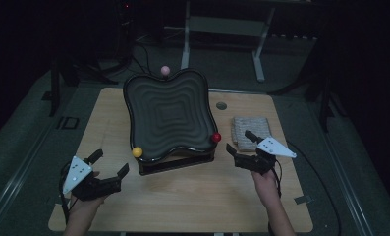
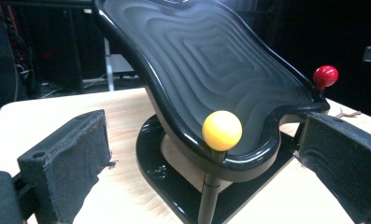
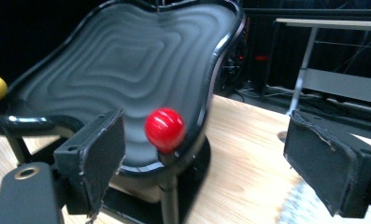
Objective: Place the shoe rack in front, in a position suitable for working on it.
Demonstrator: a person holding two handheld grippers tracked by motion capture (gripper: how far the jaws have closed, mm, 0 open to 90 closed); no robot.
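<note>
Knobs are what both hands appear to be reaching for: the black wavy tray [image 1: 170, 115] stands tilted on its stand mid-desk, with a yellow ball knob [image 1: 137, 152] at its 7 o'clock corner, a red ball knob [image 1: 216, 137] at its 4 o'clock corner and a pink knob [image 1: 165, 70] at 12 o'clock on the far rim. The left hand-held gripper [image 1: 110, 164] sits low on the desk [image 1: 192, 196], jaws spread wide, with the yellow knob [image 2: 222, 130] toward its 1 o'clock, near but apart. The right hand-held gripper [image 1: 240, 146] is likewise wide open, and the red knob [image 3: 164, 129] lies just beside it toward 10 o'clock, already partly between its jaws in the right gripper view, so this hand looks the nearer to a grasp. Each knob tops an upright post, and both forearms come in low from 6 o'clock, angled inward. A folded cloth [image 1: 250, 129] lies at 12 o'clock behind the right hand.
</note>
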